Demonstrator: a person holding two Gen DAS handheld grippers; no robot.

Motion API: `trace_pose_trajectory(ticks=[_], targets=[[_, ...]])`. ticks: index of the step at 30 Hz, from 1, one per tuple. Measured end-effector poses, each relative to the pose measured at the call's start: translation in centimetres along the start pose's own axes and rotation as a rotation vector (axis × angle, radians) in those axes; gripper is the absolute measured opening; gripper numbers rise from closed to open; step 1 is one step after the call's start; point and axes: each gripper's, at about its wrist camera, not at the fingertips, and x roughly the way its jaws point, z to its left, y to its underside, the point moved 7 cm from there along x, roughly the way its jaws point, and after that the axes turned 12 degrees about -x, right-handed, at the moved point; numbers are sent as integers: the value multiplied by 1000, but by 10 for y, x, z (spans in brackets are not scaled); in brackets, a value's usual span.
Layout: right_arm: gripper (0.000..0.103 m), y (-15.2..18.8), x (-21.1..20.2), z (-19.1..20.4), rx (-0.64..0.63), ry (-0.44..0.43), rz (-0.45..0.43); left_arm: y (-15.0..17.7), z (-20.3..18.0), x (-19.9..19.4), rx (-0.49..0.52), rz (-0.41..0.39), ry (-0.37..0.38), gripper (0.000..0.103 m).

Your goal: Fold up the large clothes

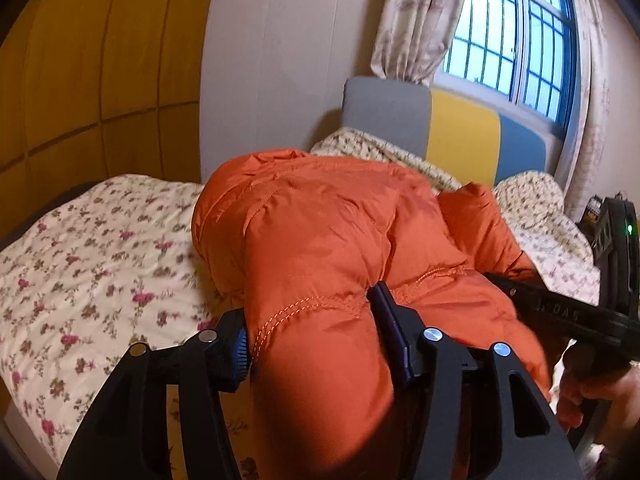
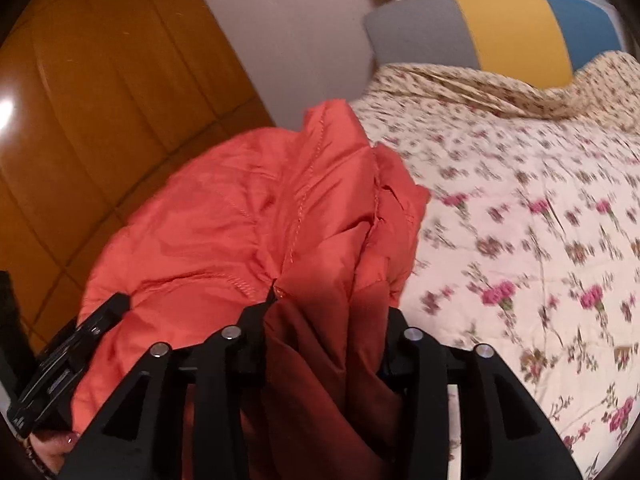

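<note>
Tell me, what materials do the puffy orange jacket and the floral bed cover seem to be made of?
Puffy orange jacket: probably a thin synthetic shell such as nylon, slightly shiny, padded; the stitched quilt lines and bulging sections suggest filling. Floral bed cover: likely matte cotton-like printed cloth, apparently lightly quilted.

Quilted satiny jacket (image 1: 320, 232) (glossy wood wardrobe (image 2: 100, 100))

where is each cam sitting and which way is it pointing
Left wrist: on the left gripper, looking along its fingers over the orange jacket toward headboard and window; the right gripper and a hand show at right.
Right wrist: on the right gripper, looking over the jacket toward wardrobe and bed; the left gripper shows at lower left.
Shared: jacket, floral bed, headboard, wardrobe.
</note>
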Motion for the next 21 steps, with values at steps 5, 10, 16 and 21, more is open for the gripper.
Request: trace_pose_trajectory(ticks=[5,10,16,21], targets=[[48,28,1,-21,9,96,-6,22,-6,12,37,34,-1,69],[55,33,3,-27,18,111,27,38,0,16,4,35,4,74],[59,17,-26,-24,49,143,2,33,5,1,-46,72,-46,95],[56,-26,-61,-8,-28,138,-154,3,16,-23,-104,-4,-49,95]])
